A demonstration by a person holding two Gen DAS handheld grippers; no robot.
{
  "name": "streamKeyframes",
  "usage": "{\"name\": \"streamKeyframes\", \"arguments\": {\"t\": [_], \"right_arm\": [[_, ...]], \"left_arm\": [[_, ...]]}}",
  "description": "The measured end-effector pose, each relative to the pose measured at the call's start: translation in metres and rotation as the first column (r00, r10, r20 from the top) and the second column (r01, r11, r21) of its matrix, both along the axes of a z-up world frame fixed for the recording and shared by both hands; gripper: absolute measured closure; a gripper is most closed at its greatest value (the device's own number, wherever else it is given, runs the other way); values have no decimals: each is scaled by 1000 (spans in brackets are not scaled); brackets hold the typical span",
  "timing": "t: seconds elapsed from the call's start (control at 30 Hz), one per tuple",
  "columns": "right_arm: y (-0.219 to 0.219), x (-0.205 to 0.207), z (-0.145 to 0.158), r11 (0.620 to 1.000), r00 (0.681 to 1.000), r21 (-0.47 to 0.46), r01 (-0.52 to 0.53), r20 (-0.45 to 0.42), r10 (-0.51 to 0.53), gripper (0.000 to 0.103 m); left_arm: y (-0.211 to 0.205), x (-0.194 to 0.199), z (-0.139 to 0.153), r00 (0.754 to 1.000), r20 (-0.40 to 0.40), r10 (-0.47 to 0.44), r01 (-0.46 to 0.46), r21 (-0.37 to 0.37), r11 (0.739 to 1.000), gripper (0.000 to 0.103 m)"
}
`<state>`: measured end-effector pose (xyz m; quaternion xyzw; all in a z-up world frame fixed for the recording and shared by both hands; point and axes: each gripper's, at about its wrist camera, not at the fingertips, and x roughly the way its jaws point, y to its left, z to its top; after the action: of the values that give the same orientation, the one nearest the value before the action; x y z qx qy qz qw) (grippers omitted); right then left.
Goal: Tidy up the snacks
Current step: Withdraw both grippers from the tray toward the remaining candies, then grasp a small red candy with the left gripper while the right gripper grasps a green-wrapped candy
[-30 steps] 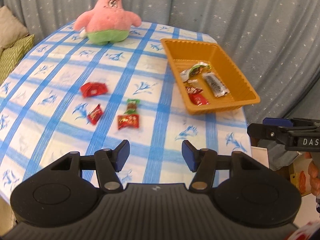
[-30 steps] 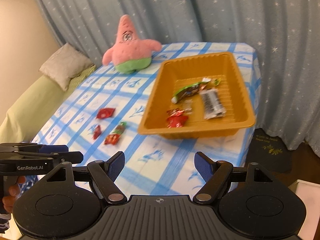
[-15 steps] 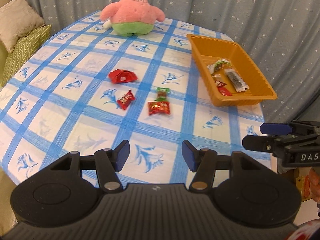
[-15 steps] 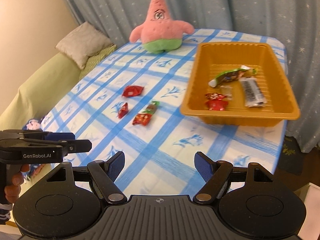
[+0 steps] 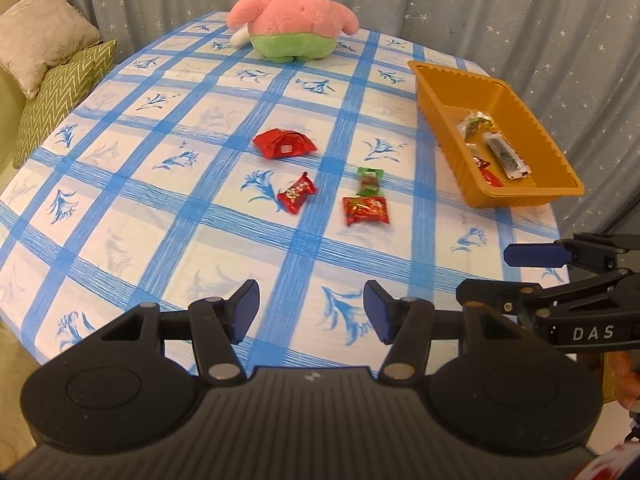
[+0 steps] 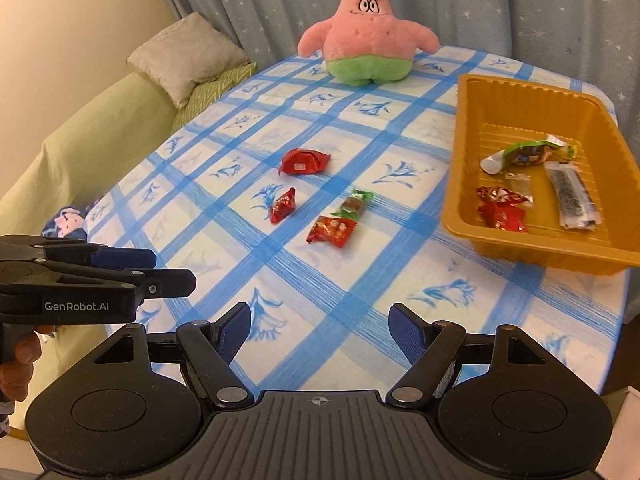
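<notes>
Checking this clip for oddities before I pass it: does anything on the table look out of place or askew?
Yes. Four wrapped snacks lie loose on the tablecloth instead of in the orange tray. The tray sits at the table's corner, its near edge close to the drop. A pink plush toy stands among the food.

A home living room. A table under a blue-checked floral cloth stands against star-printed grey curtains. At ten o'clock a sofa in a green cover carries two cushions. A pink starfish plush sits at twelve o'clock on the table.
</notes>
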<state>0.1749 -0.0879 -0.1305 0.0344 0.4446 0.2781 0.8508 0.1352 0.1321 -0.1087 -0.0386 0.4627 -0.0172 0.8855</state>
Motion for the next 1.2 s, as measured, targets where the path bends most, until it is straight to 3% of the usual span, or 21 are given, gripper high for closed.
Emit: {"name": "streamKeyframes", "arguments": {"t": [0.43,0.8,0.93,1.2], "right_arm": [[28,24,-13,1000,999,-15,17,38,-16,27],[40,49,-22,999,998,-30,32,55,-30,41],[41,57,-27,999,998,-35,39,51,-38,45],[43,74,-34,997,997,-38,65,44,-63,48]], "left_arm": [[20,29,-14,999,2,-34,34,24,999,50],[20,57,-28,995,11,-103,103,42,994,50],[19,68,-34,991,20,-132,130,53,990,55],[16,92,-44,978,46,-205,201,79,976,57]]}}
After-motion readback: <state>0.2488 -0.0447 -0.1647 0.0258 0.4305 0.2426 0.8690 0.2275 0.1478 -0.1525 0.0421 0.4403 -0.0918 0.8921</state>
